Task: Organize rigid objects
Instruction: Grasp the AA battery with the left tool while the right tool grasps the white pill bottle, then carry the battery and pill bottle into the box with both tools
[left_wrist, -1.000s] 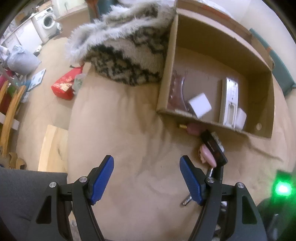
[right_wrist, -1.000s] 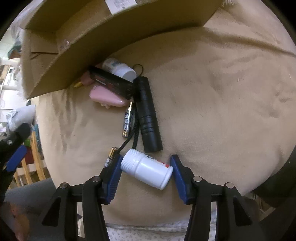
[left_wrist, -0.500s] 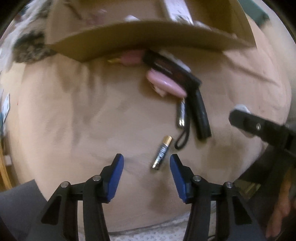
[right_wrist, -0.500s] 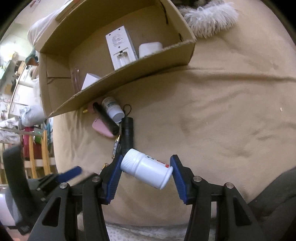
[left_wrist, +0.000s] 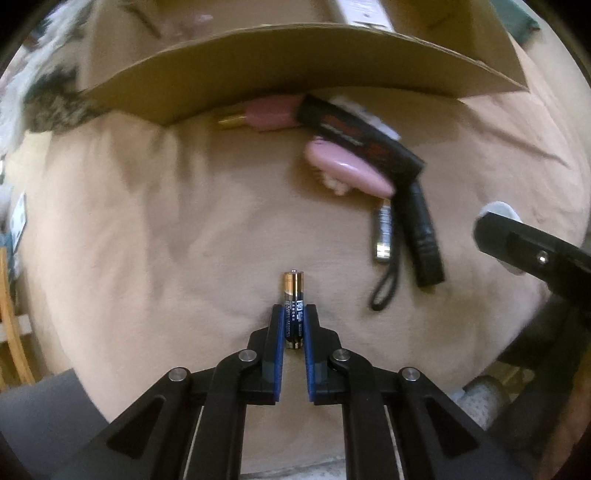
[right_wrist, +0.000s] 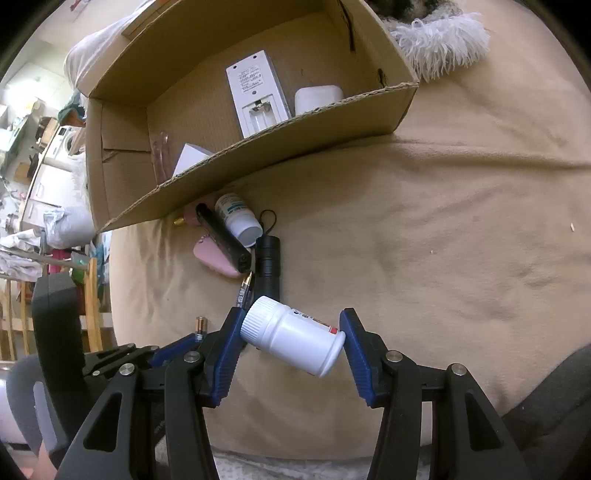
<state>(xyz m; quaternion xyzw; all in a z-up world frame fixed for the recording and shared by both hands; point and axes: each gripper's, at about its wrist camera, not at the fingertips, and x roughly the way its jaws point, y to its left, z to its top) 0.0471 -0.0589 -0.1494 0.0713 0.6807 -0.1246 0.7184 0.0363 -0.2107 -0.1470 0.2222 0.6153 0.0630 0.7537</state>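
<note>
Left tongs (left_wrist: 293, 325) clamped on the battery (left_wrist: 293, 295); right tongs (right_wrist: 291, 334) hold the white bottle (right_wrist: 295, 338).

Left jaws have just been closing and now pinch the battery, whose long axis runs along the fingers, gold end past the tips, lying on the tan blanket (left_wrist: 147, 221). The bottle sits crosswise between the right pads, cap toward the left one. The cardboard box (right_wrist: 258, 144) lies ahead of both tongs; the flashlight (right_wrist: 267, 266), pink case (right_wrist: 214, 260) and second bottle (right_wrist: 238, 218) lie loose at its near wall. Cluttered room behind.
</note>
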